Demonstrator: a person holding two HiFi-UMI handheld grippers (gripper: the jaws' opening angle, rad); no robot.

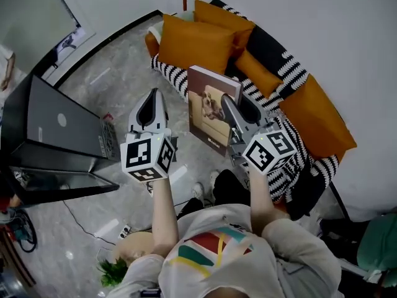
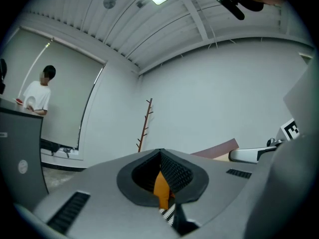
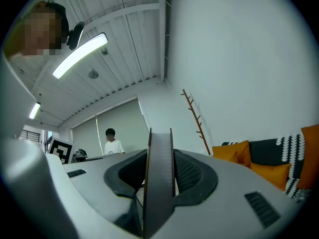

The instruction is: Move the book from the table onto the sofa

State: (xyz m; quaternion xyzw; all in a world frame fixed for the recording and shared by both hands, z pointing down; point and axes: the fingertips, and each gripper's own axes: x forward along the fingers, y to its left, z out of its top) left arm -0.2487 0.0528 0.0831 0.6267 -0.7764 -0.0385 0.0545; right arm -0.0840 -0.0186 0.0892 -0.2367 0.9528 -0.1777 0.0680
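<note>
Several orange cushions (image 1: 195,42) on the sofa (image 1: 273,42); book (image 1: 209,107) upright in right claw (image 1: 231,107)

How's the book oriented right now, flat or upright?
Upright, on edge: the book stands vertical between the right gripper's jaws, cover facing sideways, in the air near the sofa.

The brown-covered book (image 1: 209,104) stands upright in mid-air just beside the orange-cushioned striped sofa (image 1: 291,67).

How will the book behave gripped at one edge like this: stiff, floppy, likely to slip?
Probably stiff: the book stands flat and unbent though the right gripper clamps only one edge. Its thick block between the jaws suggests some weight, so it may pivot if jolted. The cover looks smooth, possibly slippery.
</note>
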